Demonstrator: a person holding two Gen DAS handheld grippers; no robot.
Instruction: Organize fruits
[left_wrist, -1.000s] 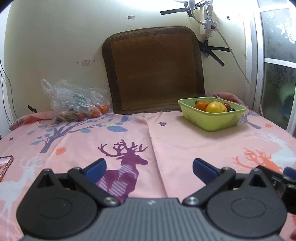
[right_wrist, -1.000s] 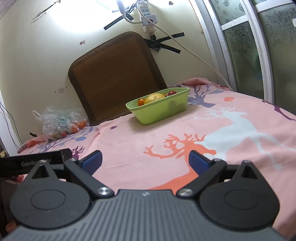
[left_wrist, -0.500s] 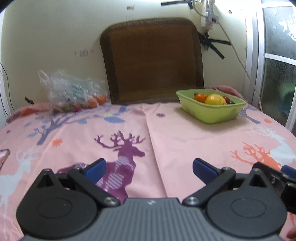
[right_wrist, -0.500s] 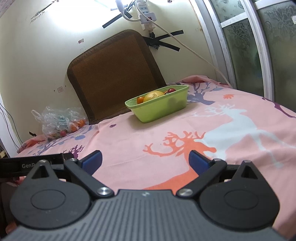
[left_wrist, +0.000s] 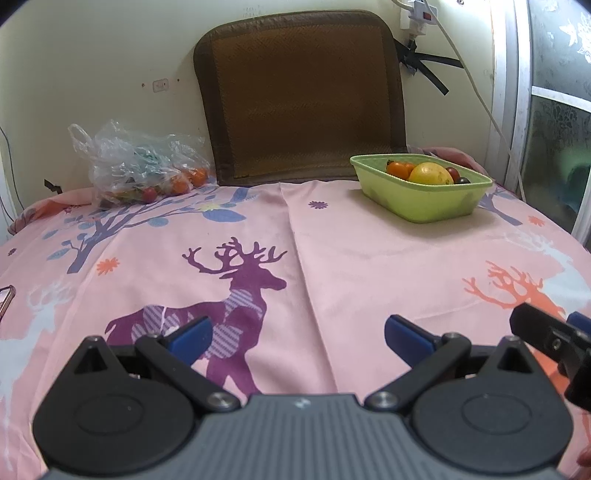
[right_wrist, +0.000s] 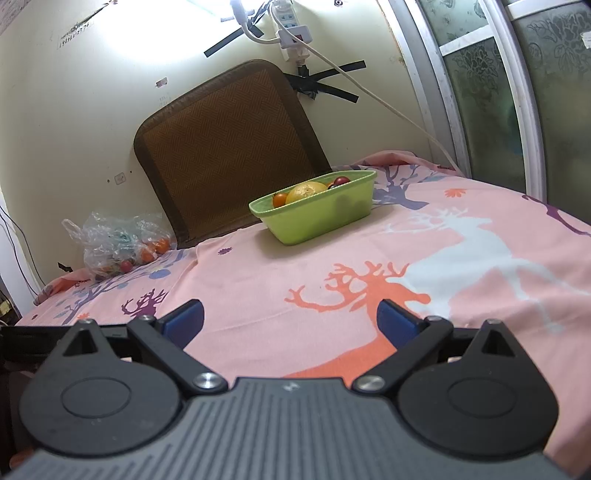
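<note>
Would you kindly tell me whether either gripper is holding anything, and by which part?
Nothing is held: the left gripper and right gripper are both open and empty.

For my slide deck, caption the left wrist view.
Open left gripper above pink deer-print cloth, facing green plastic fruit basket and clear plastic fruit bag.

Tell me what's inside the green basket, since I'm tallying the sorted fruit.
The green basket shows a large yellow fruit, small orange fruits, a red one and a dark one. Its wall hides anything lying lower.
</note>
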